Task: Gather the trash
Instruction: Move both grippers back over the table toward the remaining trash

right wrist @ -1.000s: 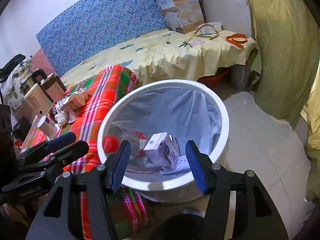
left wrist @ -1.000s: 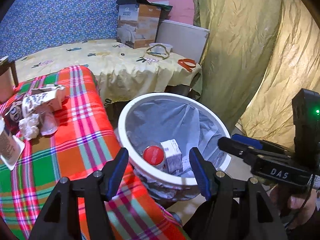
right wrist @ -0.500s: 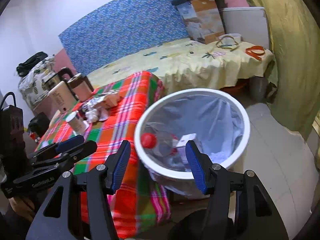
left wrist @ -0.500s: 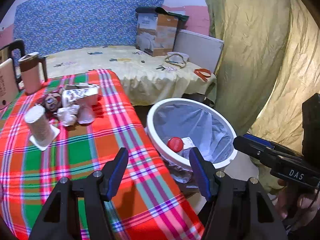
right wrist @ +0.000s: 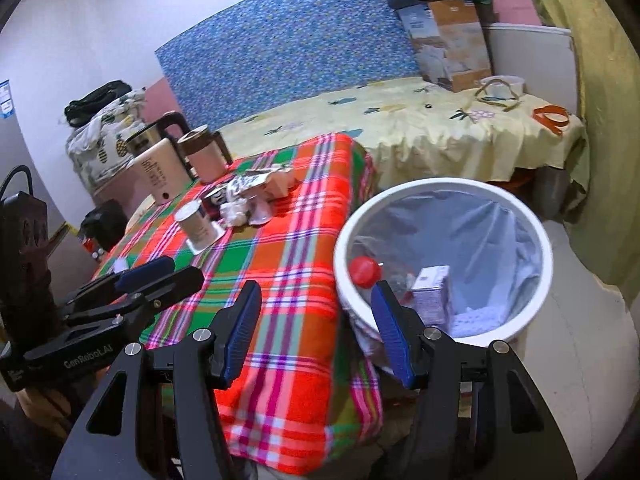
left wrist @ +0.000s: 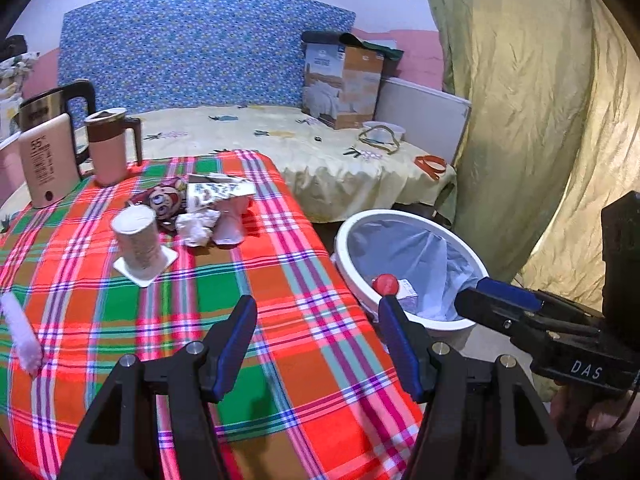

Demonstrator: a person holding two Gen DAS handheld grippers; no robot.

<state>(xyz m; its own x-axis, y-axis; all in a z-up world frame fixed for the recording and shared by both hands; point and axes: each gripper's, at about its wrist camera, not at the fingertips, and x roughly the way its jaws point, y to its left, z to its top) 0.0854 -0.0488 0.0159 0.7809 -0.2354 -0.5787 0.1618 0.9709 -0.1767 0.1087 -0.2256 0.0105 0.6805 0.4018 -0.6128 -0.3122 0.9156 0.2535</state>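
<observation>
A white trash bin (left wrist: 348, 236) (right wrist: 340, 264) with a blue liner stands on the floor beside the plaid-covered table (left wrist: 280, 280) (right wrist: 288, 248). In it lie a red-capped bottle (left wrist: 385, 284) (right wrist: 363, 271) and a small carton (right wrist: 432, 294). On the table sit a paper cup on a white square (left wrist: 138, 242) (right wrist: 197, 226), crumpled paper and wrappers (left wrist: 200, 228) (right wrist: 240, 208), and a white fuzzy piece (left wrist: 20, 332). My left gripper (left wrist: 318, 336) is open and empty above the table's near edge. My right gripper (right wrist: 316, 328) is open and empty above the gap between table and bin.
A kettle (left wrist: 48, 160) and a brown-lidded mug (left wrist: 110, 144) stand at the table's far left. Behind is a bed with a yellow sheet (left wrist: 280, 144), a cardboard box (left wrist: 340, 84) and orange straps (left wrist: 430, 164). A yellow-green curtain (left wrist: 520, 120) hangs on the right.
Both grippers have pulled back and up from over the bin; the bin looks smaller and more of the table with its trash has come into view. Both stayed open.
</observation>
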